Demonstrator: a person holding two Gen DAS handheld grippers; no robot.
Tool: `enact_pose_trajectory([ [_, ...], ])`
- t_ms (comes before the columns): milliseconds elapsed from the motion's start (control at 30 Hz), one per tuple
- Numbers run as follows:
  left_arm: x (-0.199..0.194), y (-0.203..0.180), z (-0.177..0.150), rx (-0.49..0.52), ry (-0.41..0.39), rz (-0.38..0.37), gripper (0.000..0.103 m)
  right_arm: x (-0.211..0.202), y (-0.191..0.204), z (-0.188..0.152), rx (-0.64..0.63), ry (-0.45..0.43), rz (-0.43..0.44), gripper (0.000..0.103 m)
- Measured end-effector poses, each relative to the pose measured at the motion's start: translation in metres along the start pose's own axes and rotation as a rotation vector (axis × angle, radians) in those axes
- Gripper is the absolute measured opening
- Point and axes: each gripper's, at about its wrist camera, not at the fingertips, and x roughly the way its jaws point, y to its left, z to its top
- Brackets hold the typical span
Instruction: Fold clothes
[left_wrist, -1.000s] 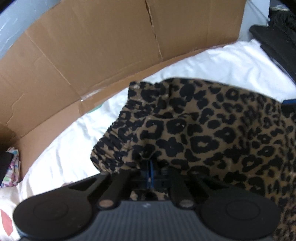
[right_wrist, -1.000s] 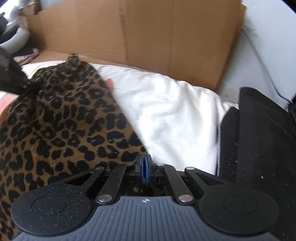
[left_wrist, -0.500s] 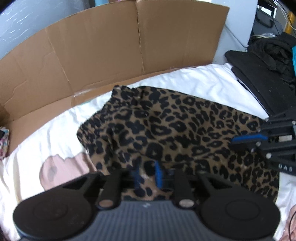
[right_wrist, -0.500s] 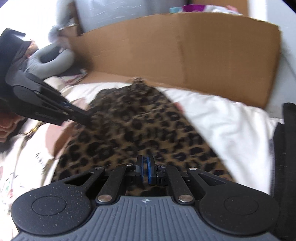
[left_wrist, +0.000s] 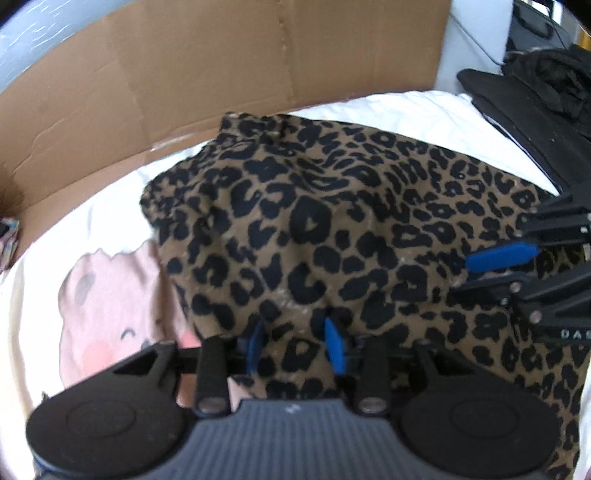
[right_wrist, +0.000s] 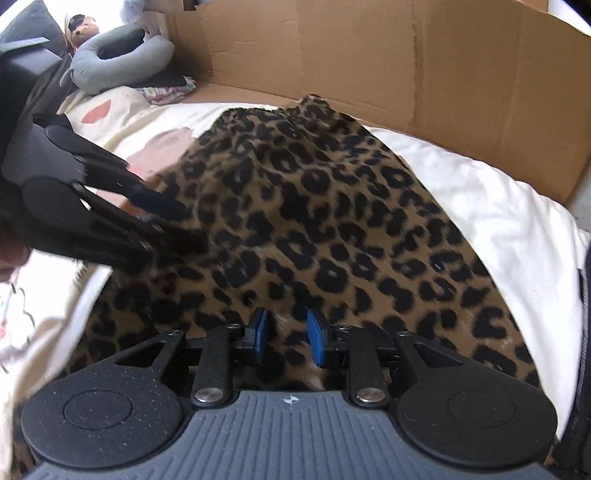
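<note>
A leopard-print garment lies spread and rumpled on the white bedding. My left gripper hovers over its near edge. Its jaws are opening, and the blue pads stand apart with cloth under the gap, not pinched. In the right wrist view the same garment fills the middle. My right gripper is over its near hem, also opening, and its blue pads are clear of the fabric. Each gripper shows in the other's view: the right gripper at the right edge, the left gripper at the left.
A tall cardboard wall runs along the far side of the bed. Black clothing is piled at the right. A pink cartoon print shows on the bedding at the left. A grey neck pillow lies far left.
Both grippers were shut on the leopard garment, holding it up. Now their jaws have parted, the garment lies flat on the bed, and both grippers have drawn back from it.
</note>
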Motion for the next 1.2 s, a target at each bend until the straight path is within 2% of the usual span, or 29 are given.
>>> enact_pose_trajectory([
  [133,-0.019,0.003,-0.003,-0.059,-0.038,-0.013,0.039,-0.011,-0.004,-0.007,0.004,0.031,-0.037,0.03],
  [233,-0.039,0.006,-0.006,-0.133,-0.086,-0.036,0.041,-0.025,-0.009,-0.008,0.04,0.004,-0.041,0.03],
  [300,-0.044,0.007,-0.01,-0.213,-0.071,-0.093,0.041,-0.034,-0.003,-0.007,0.03,-0.016,-0.01,0.031],
  [433,-0.049,-0.016,-0.017,-0.181,-0.058,-0.124,0.04,-0.04,0.011,-0.006,0.01,-0.016,0.047,0.032],
  [533,-0.052,-0.028,-0.026,-0.208,-0.066,-0.175,0.04,-0.038,0.027,-0.008,-0.014,-0.005,0.072,0.032],
  [633,-0.043,-0.037,-0.037,-0.204,-0.028,-0.192,0.04,-0.028,0.041,-0.014,-0.026,0.023,0.094,0.032],
  [700,-0.035,-0.041,-0.044,-0.181,0.009,-0.163,0.038,-0.023,0.049,-0.019,-0.053,0.04,0.092,0.032],
  [733,-0.032,-0.04,-0.049,-0.178,0.022,-0.145,0.033,-0.023,0.049,-0.021,-0.06,0.041,0.087,0.032],
  [867,-0.035,-0.031,-0.06,-0.219,0.04,-0.123,0.033,-0.023,0.05,-0.032,-0.081,0.045,0.068,0.032],
  [1067,-0.055,-0.018,-0.083,-0.292,0.059,-0.127,0.033,-0.037,0.037,-0.048,-0.035,0.064,0.062,0.033],
  [1200,-0.075,-0.007,-0.103,-0.365,0.067,-0.113,0.032,-0.046,0.038,-0.061,-0.025,0.076,0.063,0.041],
])
